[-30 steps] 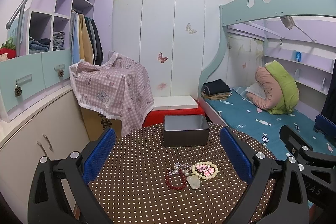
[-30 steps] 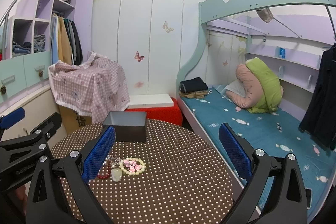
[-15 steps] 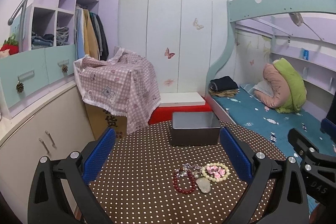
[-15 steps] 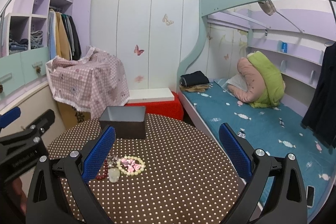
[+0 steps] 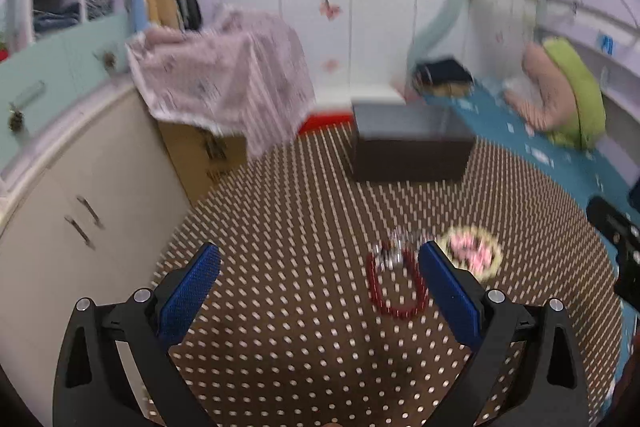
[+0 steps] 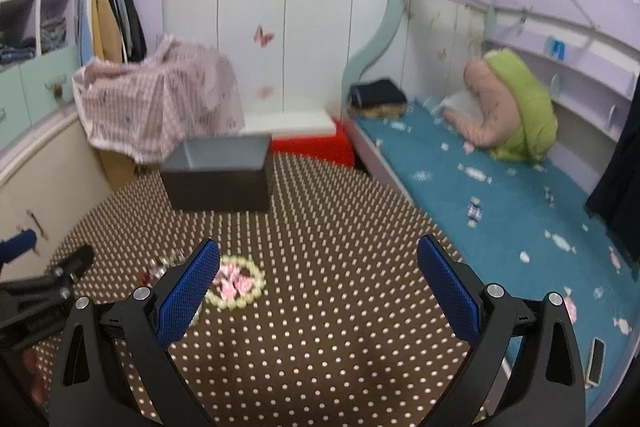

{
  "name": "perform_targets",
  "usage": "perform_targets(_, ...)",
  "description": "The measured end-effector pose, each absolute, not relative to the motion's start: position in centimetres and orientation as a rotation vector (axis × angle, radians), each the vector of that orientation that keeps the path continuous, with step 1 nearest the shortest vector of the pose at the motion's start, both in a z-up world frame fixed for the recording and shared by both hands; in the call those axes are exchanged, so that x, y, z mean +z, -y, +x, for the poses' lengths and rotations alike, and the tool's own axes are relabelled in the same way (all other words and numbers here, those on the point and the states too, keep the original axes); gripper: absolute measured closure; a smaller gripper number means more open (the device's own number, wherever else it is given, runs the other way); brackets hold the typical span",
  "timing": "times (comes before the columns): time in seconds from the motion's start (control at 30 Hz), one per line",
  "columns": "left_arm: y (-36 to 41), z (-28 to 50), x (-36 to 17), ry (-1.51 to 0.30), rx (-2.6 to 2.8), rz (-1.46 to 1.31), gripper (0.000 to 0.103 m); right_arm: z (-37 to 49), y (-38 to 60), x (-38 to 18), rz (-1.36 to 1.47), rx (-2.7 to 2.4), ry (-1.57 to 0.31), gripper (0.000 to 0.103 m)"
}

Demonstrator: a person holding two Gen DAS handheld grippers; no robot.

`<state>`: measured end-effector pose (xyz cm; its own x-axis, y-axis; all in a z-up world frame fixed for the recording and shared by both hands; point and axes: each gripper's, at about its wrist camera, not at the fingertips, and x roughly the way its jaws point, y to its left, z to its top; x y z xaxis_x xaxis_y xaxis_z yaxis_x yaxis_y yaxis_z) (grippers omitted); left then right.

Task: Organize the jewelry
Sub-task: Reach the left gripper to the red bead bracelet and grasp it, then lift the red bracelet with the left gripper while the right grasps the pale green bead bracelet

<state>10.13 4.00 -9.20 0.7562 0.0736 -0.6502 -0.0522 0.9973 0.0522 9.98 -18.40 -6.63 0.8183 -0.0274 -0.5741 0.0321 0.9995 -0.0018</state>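
Left gripper [image 5: 318, 291]: jaws wide apart, holding nothing, hovering low over the table [image 5: 304, 339], which is round with a brown cloth and white dots. The left wrist view is motion-blurred.

Right gripper [image 6: 318, 291]: jaws wide apart, empty, above the table's near right part.

Red bead bracelet [image 5: 394, 287]: lying flat on the table, just inside the left gripper's right finger [image 5: 448, 291].

Silvery piece [image 5: 394, 255]: small and blurred, touching the far edge of the red bead bracelet; its kind cannot be told.

Cream bead bracelet [image 6: 236, 283]: a ring lying flat on the table, just right of the red one, with small pink pieces [image 6: 234, 283] inside it. In the right wrist view it lies beside that gripper's left finger [image 6: 188, 297].

Dark box [image 6: 220, 175]: open-topped with a grey interior, on the far part of the table, well apart from the jewelry; contents not visible.

Beyond the table: a pink checked cloth [image 6: 160, 103] draped over a carton at far left; a bed [image 6: 500, 195] with a teal cover at right.
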Motion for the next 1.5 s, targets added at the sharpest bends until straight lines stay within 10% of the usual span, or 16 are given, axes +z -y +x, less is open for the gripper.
perform_targets(0.47, -3.6, 13.6, -14.8, -0.872, 0.032, 0.056, 0.01, 14.2, 17.6, -12.4, -0.005, 0.002, -0.772, 0.007)
perform_targets(0.7, -4.4, 14.6, -15.6, -0.924, -0.021, 0.028, 0.051, 15.5, 17.6, -13.4, 0.006, 0.038, -0.827, 0.007)
perform_targets(0.83, -4.6, 14.8, -15.5, -0.926, -0.023, 0.029, 0.097, 15.7, 17.6, -13.8, 0.016, 0.06, -0.852, 0.007)
perform_targets(1.3, -5.4, 13.8, -11.5, -0.844, -0.167, -0.094, 0.097, 18.9, 16.8, -14.7, -0.052, 0.064, -0.906, 0.009)
perform_targets(1.5, -5.2, 13.9, -10.4, -0.816, -0.196, -0.104, 0.097, 20.3, 16.0, -15.4, -0.05, 0.112, -0.959, 0.05)
